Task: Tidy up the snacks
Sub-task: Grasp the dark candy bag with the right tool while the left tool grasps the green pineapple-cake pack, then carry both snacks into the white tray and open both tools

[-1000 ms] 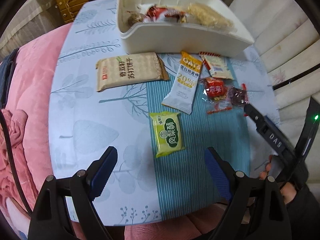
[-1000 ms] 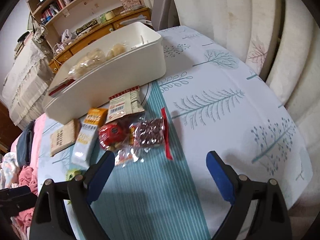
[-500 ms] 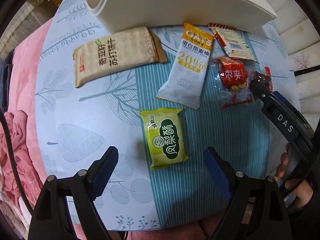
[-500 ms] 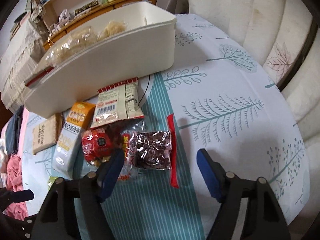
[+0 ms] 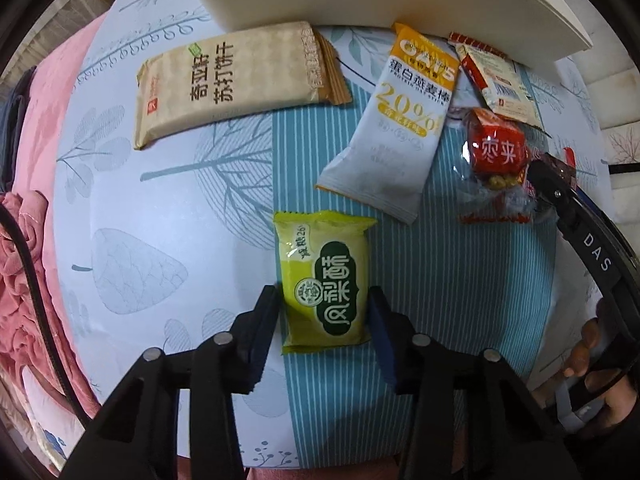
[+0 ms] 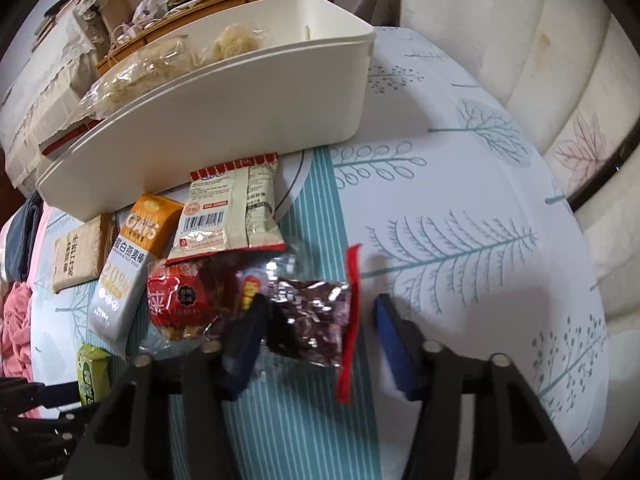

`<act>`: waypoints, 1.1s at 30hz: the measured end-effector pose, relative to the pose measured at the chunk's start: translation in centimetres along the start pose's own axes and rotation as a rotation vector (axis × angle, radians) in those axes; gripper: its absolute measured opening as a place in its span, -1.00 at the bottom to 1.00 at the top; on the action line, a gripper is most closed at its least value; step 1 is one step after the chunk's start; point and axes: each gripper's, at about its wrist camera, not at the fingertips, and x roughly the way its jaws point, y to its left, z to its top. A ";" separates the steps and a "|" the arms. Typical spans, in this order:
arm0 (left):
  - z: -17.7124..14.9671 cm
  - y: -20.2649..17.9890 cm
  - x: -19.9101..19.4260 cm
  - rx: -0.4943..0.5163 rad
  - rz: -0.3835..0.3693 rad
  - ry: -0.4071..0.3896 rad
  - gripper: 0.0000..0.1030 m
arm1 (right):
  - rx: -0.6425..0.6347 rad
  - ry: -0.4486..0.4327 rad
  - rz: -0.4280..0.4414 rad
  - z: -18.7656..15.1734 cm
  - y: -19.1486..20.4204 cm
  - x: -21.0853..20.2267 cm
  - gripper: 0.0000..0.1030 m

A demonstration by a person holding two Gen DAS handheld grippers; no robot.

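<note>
My left gripper (image 5: 323, 312) points straight down and its jaws are closing; the blue pads touch both long edges of a yellow-green pastry packet (image 5: 326, 276) lying on the striped cloth. In the right wrist view my right gripper (image 6: 316, 320) is also closing around a dark red foil packet (image 6: 312, 316) with a red sealed edge. Its left pad rests on the clear wrapper, while a gap shows at the right pad. A white bin (image 6: 224, 120) holding noodle-like snacks stands behind.
Loose on the table lie a beige cracker pack (image 5: 228, 80), an orange-and-white oat bar (image 5: 400, 128), a red candy packet (image 5: 496, 152) and a white-red sachet (image 6: 236, 208). A pink blanket (image 5: 24, 260) lies left, a pale padded chair back (image 6: 520, 40) right.
Both grippers sank toward the table and narrowed from wide open. The left one now frames the yellow-green packet, the right one the dark red foil packet.
</note>
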 end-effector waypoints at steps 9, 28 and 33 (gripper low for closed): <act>0.1 0.5 0.0 -0.058 -0.018 -0.030 -0.31 | -0.044 0.043 0.043 0.4 -0.4 0.1 -0.12; -2.6 6.1 -3.5 -0.231 -0.041 -0.065 -0.31 | 0.055 0.128 0.205 -0.5 -5.1 -4.8 -0.13; -2.3 6.1 -7.3 -0.213 -0.057 -0.094 -0.31 | 0.025 0.092 0.238 1.0 -4.9 -7.2 -0.13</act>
